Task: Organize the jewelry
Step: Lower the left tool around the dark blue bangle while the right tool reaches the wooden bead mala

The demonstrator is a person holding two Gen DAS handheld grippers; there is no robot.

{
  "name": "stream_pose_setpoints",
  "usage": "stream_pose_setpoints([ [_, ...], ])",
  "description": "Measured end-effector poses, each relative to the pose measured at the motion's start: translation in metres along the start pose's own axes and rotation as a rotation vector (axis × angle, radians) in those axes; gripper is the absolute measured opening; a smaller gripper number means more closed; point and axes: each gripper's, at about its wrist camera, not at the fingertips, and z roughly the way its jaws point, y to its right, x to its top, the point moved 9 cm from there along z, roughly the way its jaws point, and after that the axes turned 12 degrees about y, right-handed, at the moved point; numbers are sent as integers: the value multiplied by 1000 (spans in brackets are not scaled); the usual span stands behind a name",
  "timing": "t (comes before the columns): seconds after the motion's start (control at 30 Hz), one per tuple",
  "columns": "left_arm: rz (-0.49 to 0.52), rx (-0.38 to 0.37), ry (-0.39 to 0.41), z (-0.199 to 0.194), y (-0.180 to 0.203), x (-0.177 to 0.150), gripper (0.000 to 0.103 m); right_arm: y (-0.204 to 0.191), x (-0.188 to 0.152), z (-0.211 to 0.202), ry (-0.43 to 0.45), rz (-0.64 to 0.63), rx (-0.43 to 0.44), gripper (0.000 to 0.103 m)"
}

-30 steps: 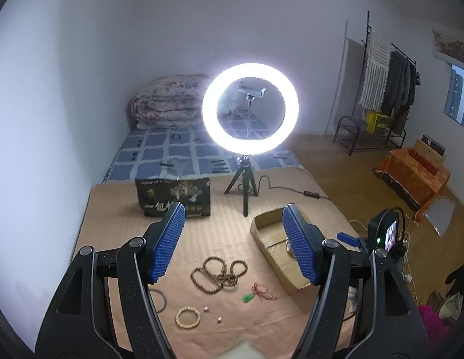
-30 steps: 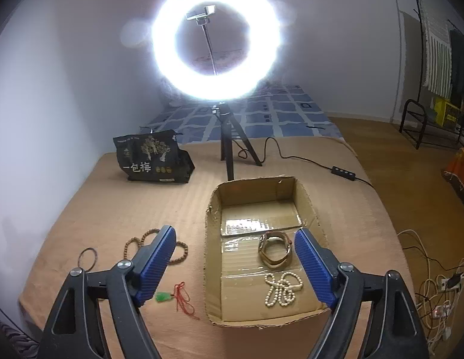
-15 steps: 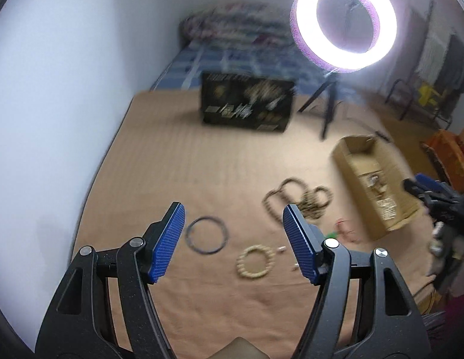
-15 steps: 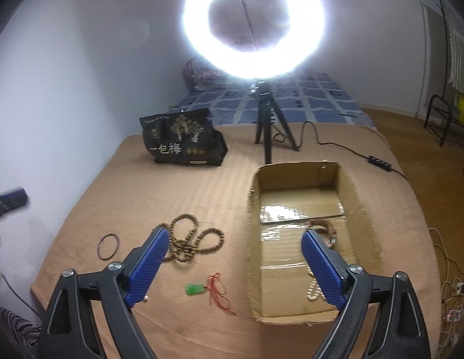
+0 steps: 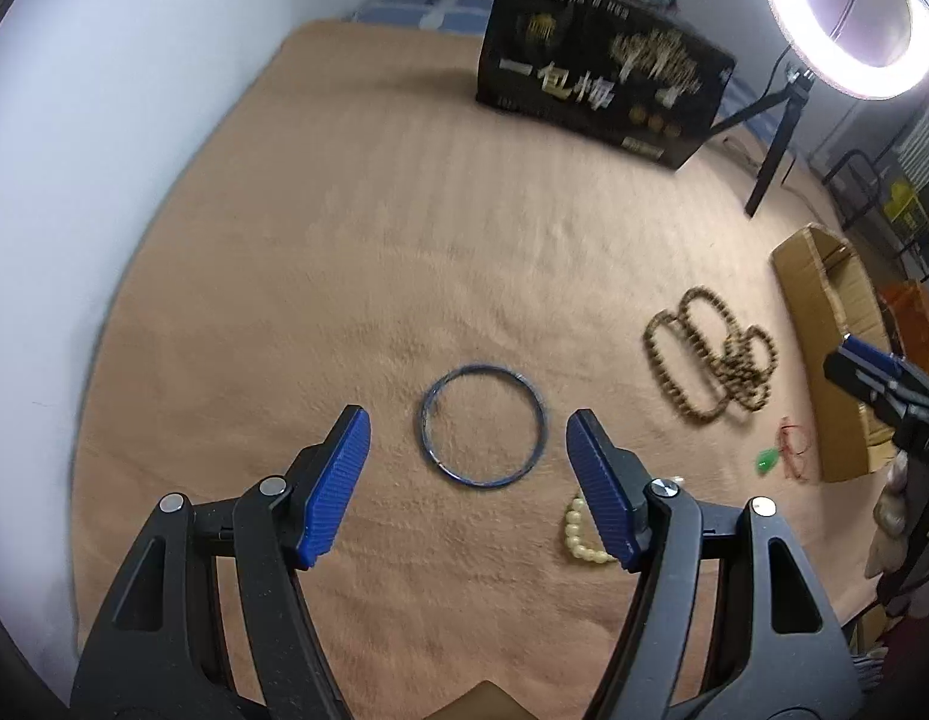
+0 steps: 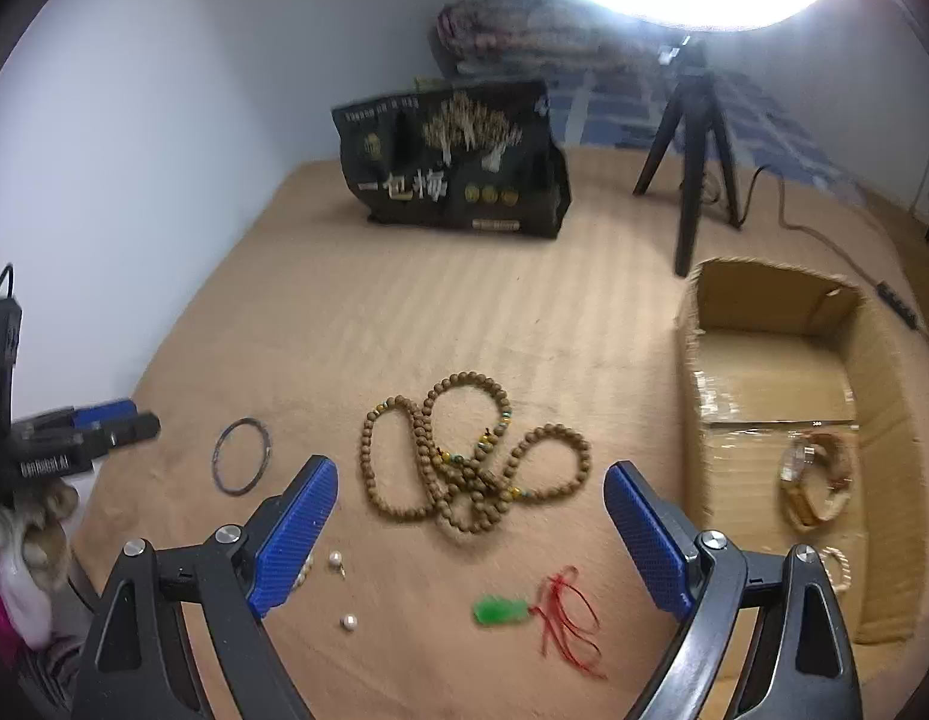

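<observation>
A thin blue bangle [image 5: 484, 425] lies flat on the tan blanket, just ahead of my open left gripper [image 5: 467, 423] and centred between its fingers. A cream bead bracelet [image 5: 578, 531] shows beside the right finger. My right gripper [image 6: 471, 471] hovers open over a tangled brown bead necklace [image 6: 464, 510]; nothing is between its pads. A green pendant on a red cord [image 6: 500, 610] and two loose pearls [image 6: 334, 561] lie nearer. The cardboard box [image 6: 692, 360] on the right holds a watch [image 6: 815, 483] and a pale bead bracelet [image 6: 839, 567].
A black snack bag [image 6: 458, 162] stands at the back of the blanket. The ring light's tripod [image 6: 692, 138] and its cable stand behind the box. A white wall runs along the left edge. The left gripper [image 6: 143, 417] shows beside the bangle [image 6: 242, 455].
Both grippers have dropped toward the blanket and tilted down. The left swung over to the blue bangle. The right moved left from above the box to above the brown beads.
</observation>
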Motion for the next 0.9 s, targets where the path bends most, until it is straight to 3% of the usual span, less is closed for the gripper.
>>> stream_pose_setpoints([
  [0.23, 14, 0, -49, 36, 1, -6, 72, 6, -4, 31, -42, 52, -10, 92],
  [0.43, -93, -25, -88, 60, -7, -14, 72, 2, -7, 45, -67, 47, -15, 92],
  [0.67, -163, -37, -79, 70, -14, -18, 75, -1, -10, 53, -85, 36, -12, 92],
  [0.9, -141, -58, -81, 72, -1, -18, 79, 0, -14, 60, -103, 42, -12, 92],
])
